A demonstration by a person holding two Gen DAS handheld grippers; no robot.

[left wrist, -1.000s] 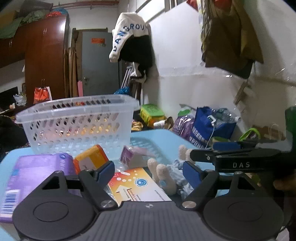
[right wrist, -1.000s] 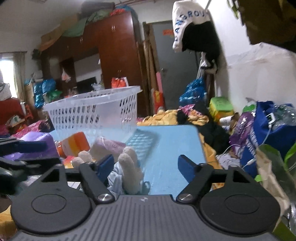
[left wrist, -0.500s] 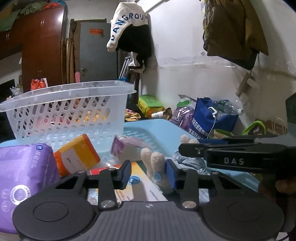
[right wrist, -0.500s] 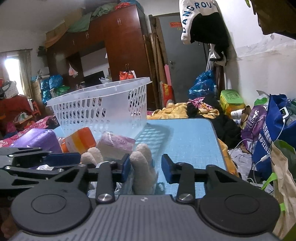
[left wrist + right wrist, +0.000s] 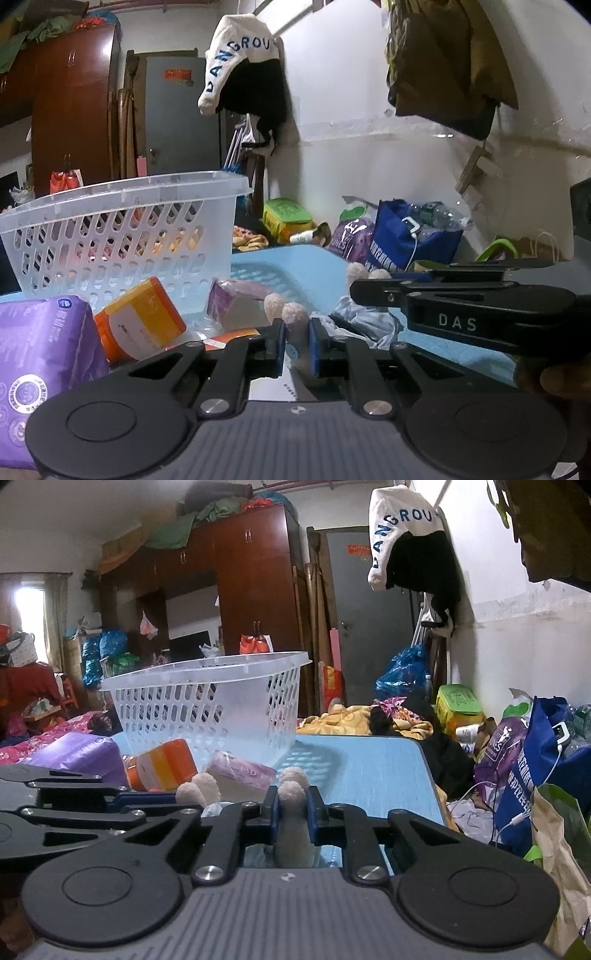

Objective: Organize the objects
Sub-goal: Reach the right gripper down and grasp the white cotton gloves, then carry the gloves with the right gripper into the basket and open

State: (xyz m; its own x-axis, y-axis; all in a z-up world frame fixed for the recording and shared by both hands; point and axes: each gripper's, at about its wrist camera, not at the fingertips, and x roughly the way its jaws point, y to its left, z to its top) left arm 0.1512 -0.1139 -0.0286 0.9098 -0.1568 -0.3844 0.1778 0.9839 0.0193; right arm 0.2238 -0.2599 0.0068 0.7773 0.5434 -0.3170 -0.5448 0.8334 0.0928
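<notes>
The plush toy (image 5: 291,812) is clamped by both our left gripper (image 5: 297,345) and right gripper (image 5: 291,814) at lower centre, while the basket (image 5: 207,701) looks empty, everything left to pack.

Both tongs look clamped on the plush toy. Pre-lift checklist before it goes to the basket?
1. Left tongs shut on a plush toy limb: ok.
2. Right tongs shut on another limb: ok.
3. Depth of each grip: cannot tell; limbs are soft and could slip.
4. White basket upright behind the clutter, open top: ok.
5. Path to the basket: not ok; orange bottle and pink pack lie between, so lift high first.
6. Toy's blue cloth free of neighbouring items: cannot tell.
</notes>
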